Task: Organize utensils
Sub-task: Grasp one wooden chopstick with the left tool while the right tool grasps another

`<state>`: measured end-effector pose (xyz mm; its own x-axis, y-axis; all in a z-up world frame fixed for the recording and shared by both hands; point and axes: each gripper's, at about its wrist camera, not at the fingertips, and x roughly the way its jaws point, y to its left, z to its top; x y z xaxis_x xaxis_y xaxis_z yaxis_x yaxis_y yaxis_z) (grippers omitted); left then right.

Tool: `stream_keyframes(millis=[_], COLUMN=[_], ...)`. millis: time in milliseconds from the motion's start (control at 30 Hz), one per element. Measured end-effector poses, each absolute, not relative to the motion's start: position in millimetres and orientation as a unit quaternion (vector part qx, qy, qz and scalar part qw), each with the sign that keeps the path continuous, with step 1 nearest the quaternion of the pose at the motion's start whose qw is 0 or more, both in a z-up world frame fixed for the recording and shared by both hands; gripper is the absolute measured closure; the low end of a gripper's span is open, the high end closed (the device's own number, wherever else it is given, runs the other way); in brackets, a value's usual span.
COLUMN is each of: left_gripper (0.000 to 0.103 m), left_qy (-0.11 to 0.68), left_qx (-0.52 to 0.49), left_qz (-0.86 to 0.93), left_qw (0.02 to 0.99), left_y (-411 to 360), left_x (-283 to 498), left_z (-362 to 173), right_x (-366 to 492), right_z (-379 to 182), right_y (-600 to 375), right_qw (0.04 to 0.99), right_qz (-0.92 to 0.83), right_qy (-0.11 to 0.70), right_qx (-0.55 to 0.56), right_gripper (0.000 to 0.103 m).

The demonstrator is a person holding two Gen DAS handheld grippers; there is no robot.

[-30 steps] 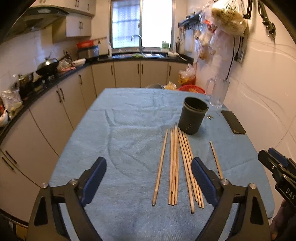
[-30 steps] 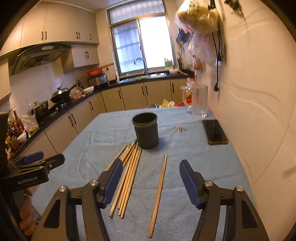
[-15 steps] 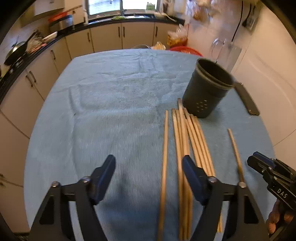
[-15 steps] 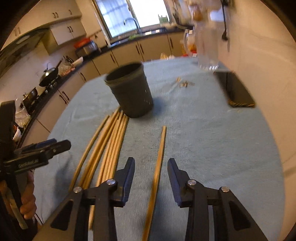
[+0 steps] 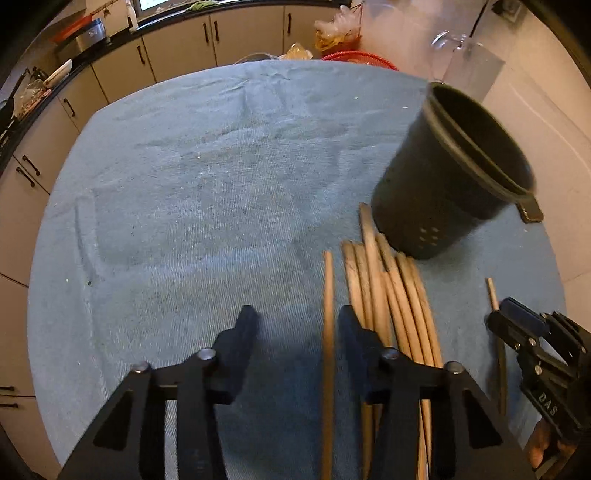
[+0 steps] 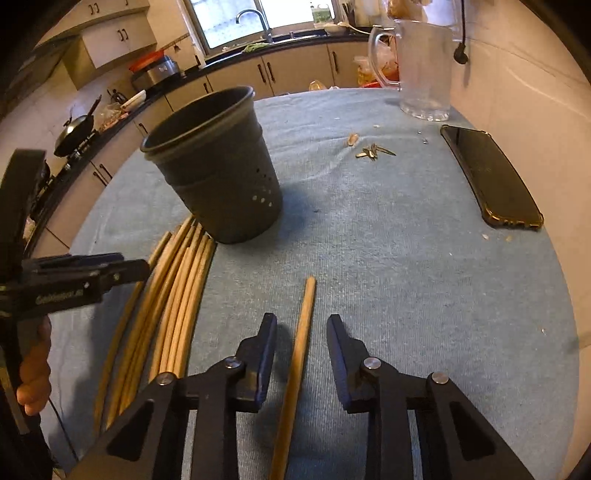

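Both grippers lowered since earlier frames, jaws narrowed; we straddle, not yet pinch: right gripper [image 6: 301,332] spread about lone chopstick [image 6: 299,350]; left gripper [image 5: 295,328] spread, outermost chopstick [image 5: 328,314] just inside its right finger; pale wooden bundle [image 5: 388,295] on blue cloth [image 5: 203,203], tips touching dark holder [image 6: 218,166].

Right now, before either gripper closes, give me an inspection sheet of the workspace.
Surface: blue cloth covering the table, lightly wrinkled.
Job's things: dark holder upright, nothing seen inside; bundle of chopsticks lying at its base; a separate chopstick on each side.
Clutter: phone, glass pitcher, small scraps.
Grippers: left gripper open, left single chopstick between its fingers; right gripper open, straddling right single chopstick.
Cables: black cord hanging on the wall.
Surroundings: kitchen cabinets, sink under a window, wok on the counter.
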<state>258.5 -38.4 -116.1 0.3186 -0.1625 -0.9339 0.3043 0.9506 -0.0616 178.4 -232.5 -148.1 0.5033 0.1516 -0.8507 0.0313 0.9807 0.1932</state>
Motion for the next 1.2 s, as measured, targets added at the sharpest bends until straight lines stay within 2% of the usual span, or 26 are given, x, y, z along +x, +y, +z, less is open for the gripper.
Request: stream_keyframes(millis=[400, 533, 667, 767, 800, 867, 967, 1000, 1033, 1100, 1200], left_gripper=[0.055, 0.063, 0.063, 0.053, 0.043, 0.042, 0.055, 0.066, 0.081, 0.095, 0.097], left_qy=[0.574, 0.583, 0.593, 0.599, 0.597, 0.59, 0.575, 0.57, 0.567, 0.566, 0.558], left_qx=[0.121, 0.12, 0.127, 0.116, 0.117, 0.108, 0.1, 0.107, 0.111, 0.109, 0.076], left_qz=[-0.135, -0.133, -0.129, -0.108, -0.096, -0.092, -0.103, -0.107, -0.114, -0.113, -0.119], left_qw=[0.799, 0.792, 0.785, 0.785, 0.788, 0.795, 0.806, 0.808, 0.808, 0.81, 0.818], left_y=[-69, -72, -68, -56, -54, -50, -44, -43, -42, -36, -22], left_x=[280, 291, 291, 289, 287, 286, 276, 269, 263, 250, 244], left_z=[-121, -119, -116, -121, -121, -121, -119, -119, -120, -118, -116], right_x=[181, 182, 189, 192, 193, 194, 190, 188, 186, 182, 180], right_z=[-148, -148, -147, -147, -147, -147, -147, -147, -146, -146, -144], right_y=[-228, -227, -221, -212, -210, -206, -202, -202, -201, -203, -208], right_qw=[0.863, 0.86, 0.847, 0.84, 0.84, 0.844, 0.851, 0.85, 0.851, 0.854, 0.858], right_qz=[0.035, 0.039, 0.046, 0.041, 0.039, 0.037, 0.04, 0.04, 0.042, 0.044, 0.059], right_qy=[0.499, 0.506, 0.529, 0.541, 0.541, 0.535, 0.524, 0.524, 0.523, 0.519, 0.51], right_qx=[0.066, 0.057, 0.026, -0.005, -0.011, -0.016, -0.016, -0.015, -0.018, -0.011, 0.023], right_gripper=[0.074, 0.073, 0.073, 0.072, 0.071, 0.075, 0.086, 0.093, 0.093, 0.096, 0.096])
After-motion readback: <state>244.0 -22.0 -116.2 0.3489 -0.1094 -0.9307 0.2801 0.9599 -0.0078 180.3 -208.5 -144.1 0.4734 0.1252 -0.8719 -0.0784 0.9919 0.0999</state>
